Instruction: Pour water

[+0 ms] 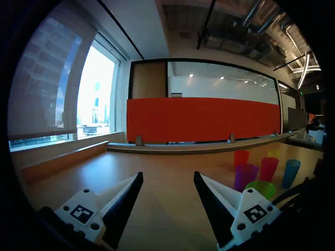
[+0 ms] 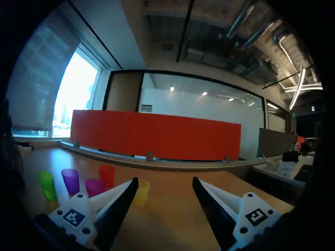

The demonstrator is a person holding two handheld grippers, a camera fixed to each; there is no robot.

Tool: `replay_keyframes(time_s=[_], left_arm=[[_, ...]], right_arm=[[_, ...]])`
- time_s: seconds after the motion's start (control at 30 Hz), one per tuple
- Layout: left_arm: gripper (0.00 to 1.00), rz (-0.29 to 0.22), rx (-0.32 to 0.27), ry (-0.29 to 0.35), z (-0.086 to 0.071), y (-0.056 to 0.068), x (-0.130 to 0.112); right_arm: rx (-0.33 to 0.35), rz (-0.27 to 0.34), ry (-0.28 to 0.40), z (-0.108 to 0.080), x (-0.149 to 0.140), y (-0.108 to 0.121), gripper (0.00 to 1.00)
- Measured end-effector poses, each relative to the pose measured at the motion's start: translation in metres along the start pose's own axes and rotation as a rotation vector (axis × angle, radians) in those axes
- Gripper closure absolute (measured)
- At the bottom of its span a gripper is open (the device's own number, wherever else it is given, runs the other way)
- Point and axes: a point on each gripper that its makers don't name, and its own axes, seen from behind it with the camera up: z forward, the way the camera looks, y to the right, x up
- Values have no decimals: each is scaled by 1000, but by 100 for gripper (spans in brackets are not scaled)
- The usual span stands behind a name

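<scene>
Several coloured plastic cups stand together on the wooden table [image 1: 167, 167]. In the left gripper view they sit right of the fingers: a red cup [image 1: 240, 158], a yellow cup [image 1: 273, 153], a pink cup [image 1: 268, 168], a purple cup [image 1: 245, 176], a blue cup [image 1: 290, 172] and a green cup [image 1: 260, 189]. My left gripper [image 1: 168, 175] is open and holds nothing. In the right gripper view the green cup [image 2: 47, 185], purple cup [image 2: 70, 181], magenta cup [image 2: 95, 187], red cup [image 2: 106, 175] and yellow cup [image 2: 141, 191] stand to the left. My right gripper [image 2: 165, 180] is open, with nothing between its fingers.
A long red partition [image 1: 201, 119] runs along the table's far edge. Beyond it is a glass wall [image 1: 222, 79]. A bright window [image 1: 94, 100] with a low wooden ledge [image 1: 58, 159] lies to the left. Desks with equipment [image 2: 289, 163] stand at the far right.
</scene>
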Motion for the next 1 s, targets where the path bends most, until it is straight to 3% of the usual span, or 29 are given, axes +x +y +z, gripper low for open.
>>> replay_keyframes(time_s=[0.2,0.5,1.0], left_arm=[[11,0,0,0,0,0,0],[11,0,0,0,0,-1,0],[11,0,0,0,0,0,0]], right_arm=[[-10,47,0,8,-9,4,0],[-17,25,18,12,-13,8,0],[-32,80,-44,18,-38,16,0]])
